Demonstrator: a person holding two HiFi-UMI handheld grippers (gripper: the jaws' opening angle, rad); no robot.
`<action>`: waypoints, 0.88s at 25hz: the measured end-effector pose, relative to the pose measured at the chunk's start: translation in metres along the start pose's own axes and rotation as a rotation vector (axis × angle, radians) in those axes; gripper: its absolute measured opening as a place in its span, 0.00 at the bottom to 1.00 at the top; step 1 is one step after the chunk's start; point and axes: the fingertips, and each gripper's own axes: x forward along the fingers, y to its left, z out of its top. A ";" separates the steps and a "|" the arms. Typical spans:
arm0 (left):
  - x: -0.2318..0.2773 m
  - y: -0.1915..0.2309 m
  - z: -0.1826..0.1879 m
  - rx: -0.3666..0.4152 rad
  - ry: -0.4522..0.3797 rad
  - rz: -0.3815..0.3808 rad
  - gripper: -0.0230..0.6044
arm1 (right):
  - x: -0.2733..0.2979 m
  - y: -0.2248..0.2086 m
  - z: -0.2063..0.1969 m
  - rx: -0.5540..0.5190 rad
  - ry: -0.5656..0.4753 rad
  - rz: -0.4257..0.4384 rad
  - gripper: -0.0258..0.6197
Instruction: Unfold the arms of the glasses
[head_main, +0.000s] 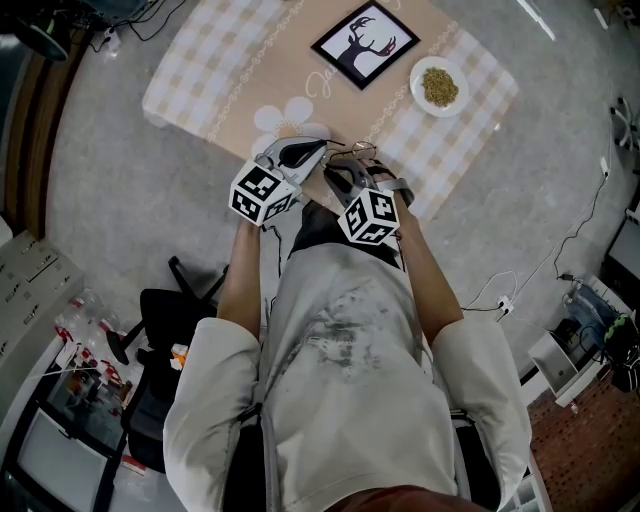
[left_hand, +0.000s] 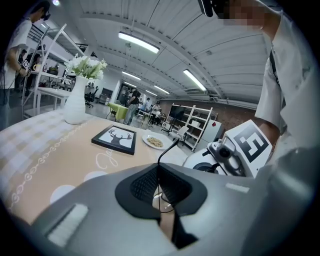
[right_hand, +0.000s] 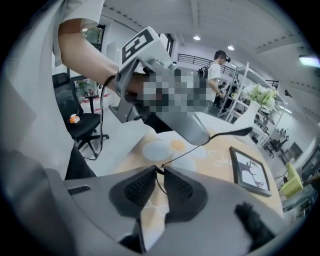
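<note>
- Glasses of thin dark wire sit over the near edge of the checked-cloth bench, between the left hand-held gripper and right hand-held gripper.
- Left gripper view: pads clamped on frame wire beside a lens.
- Right gripper view: pads pinch thin wire. Likely light, springy, easily bent; hold the rim, swing arms gently.

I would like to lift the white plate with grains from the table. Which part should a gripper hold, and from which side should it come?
Grip the plate by its bare rim, on the side facing the right gripper, one jaw over, one under. It is shallow and the grains fill its middle, so a low sideways approach seems safest.
</note>
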 end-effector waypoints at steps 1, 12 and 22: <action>0.000 0.000 0.000 0.000 0.001 0.000 0.06 | 0.000 0.000 0.001 0.000 -0.002 0.000 0.13; -0.002 0.000 -0.006 -0.003 0.010 0.009 0.06 | 0.001 0.004 0.004 -0.031 -0.010 0.009 0.14; -0.008 0.006 -0.003 -0.007 -0.011 0.028 0.06 | -0.013 -0.010 0.015 0.090 -0.094 -0.012 0.10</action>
